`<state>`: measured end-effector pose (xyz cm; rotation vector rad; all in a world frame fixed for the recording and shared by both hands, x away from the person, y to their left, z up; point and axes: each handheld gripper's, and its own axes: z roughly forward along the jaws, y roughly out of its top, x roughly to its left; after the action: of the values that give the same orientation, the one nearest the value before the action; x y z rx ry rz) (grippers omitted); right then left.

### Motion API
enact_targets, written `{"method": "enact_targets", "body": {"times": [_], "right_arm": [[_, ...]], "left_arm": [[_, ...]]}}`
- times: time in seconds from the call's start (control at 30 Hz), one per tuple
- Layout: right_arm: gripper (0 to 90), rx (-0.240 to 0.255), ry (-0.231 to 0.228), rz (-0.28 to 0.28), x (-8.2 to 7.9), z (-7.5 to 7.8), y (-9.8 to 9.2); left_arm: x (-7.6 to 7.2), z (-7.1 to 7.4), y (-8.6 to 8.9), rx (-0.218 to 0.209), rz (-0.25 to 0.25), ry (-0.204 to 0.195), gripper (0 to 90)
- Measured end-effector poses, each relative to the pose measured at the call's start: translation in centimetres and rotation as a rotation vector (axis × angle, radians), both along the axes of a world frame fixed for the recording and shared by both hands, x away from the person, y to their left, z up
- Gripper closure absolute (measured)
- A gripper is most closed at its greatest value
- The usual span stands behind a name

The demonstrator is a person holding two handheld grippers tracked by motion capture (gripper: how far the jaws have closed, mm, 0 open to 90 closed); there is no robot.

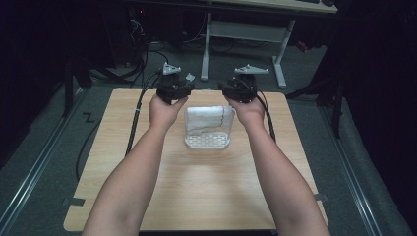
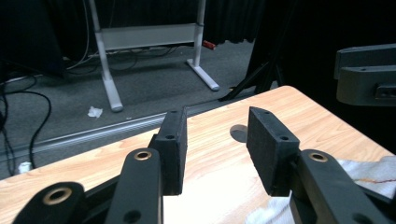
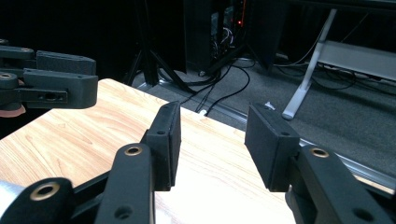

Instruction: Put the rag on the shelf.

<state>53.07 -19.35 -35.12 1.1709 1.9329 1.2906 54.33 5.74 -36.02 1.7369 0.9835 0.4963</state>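
A clear plastic basket (image 1: 208,143) stands at the middle of the wooden table (image 1: 196,191), and a white cloth (image 1: 205,118) lies in it. My left gripper (image 1: 173,86) is held over the table's far edge, just left of the basket. Its jaws (image 2: 215,126) stand open with only bare tabletop between them, and a corner of the cloth (image 2: 373,170) shows at the lower right. My right gripper (image 1: 241,87) hovers just right of the basket, open (image 3: 212,119) and empty. Each gripper view shows the other gripper off to one side.
A white desk frame (image 1: 246,34) stands on the grey floor beyond the table. Black cables (image 1: 136,118) trail from the grippers over the table's left and right sides. A crumpled scrap of paper (image 2: 95,111) lies on the floor. Dark curtains surround the area.
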Motion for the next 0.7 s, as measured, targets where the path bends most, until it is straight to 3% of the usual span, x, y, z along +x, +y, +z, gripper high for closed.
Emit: {"method": "enact_targets", "body": {"times": [0.07,0.1,0.13,0.17,0.3,0.4,0.47,0.5,0.53,0.57,0.6,0.67,0.7], "right_arm": [[54.6,0.000,-0.004,0.002,-0.2,-0.1,0.0],[52.4,-0.002,-0.014,0.005,-0.9,-0.2,-0.1],[52.4,-0.002,-0.014,0.005,-0.9,-0.2,-0.1],[51.7,-0.011,-0.032,0.010,-1.9,-0.3,-0.4],[50.5,-0.022,-0.069,0.029,-5.0,-0.7,-1.6],[49.8,0.007,-0.078,0.051,-7.7,-1.3,-2.7],[49.2,0.008,-0.083,0.057,-9.4,-2.0,-3.3],[48.9,0.004,-0.078,0.057,-10.3,-2.5,-3.6],[48.7,0.001,-0.078,0.058,-11.1,-3.0,-3.8],[48.7,0.001,-0.078,0.058,-11.1,-3.0,-3.8],[47.8,-0.013,-0.071,0.055,-13.1,-4.4,-4.5],[47.0,-0.020,-0.069,0.051,-14.6,-5.8,-5.0],[47.1,-0.035,-0.069,0.042,-15.6,-6.7,-5.3]], "left_arm": [[-0.4,-0.1,0.2,-0.020,-0.007,-0.002,58.1],[-1.5,-0.2,0.6,-0.036,-0.005,-0.036,57.9],[-1.5,-0.2,0.6,-0.036,-0.005,-0.036,57.6],[-2.8,-0.3,1.3,-0.049,-0.012,-0.064,56.9],[-6.0,-0.9,3.0,-0.037,-0.014,-0.097,55.4],[-8.7,-2.2,4.3,-0.027,-0.019,-0.122,54.7],[-9.5,-2.8,4.8,-0.030,-0.027,-0.112,54.3],[-11.1,-4.4,5.5,-0.004,-0.044,-0.080,53.9],[-12.0,-5.3,5.8,0.017,-0.045,-0.081,53.7],[-12.0,-5.3,5.8,0.017,-0.045,-0.081,53.5],[-13.7,-7.0,6.5,0.033,-0.056,-0.063,53.3],[-15.5,-8.9,6.9,0.064,-0.065,-0.045,52.8],[-15.5,-8.9,6.9,0.064,-0.065,-0.045,52.2]]}}
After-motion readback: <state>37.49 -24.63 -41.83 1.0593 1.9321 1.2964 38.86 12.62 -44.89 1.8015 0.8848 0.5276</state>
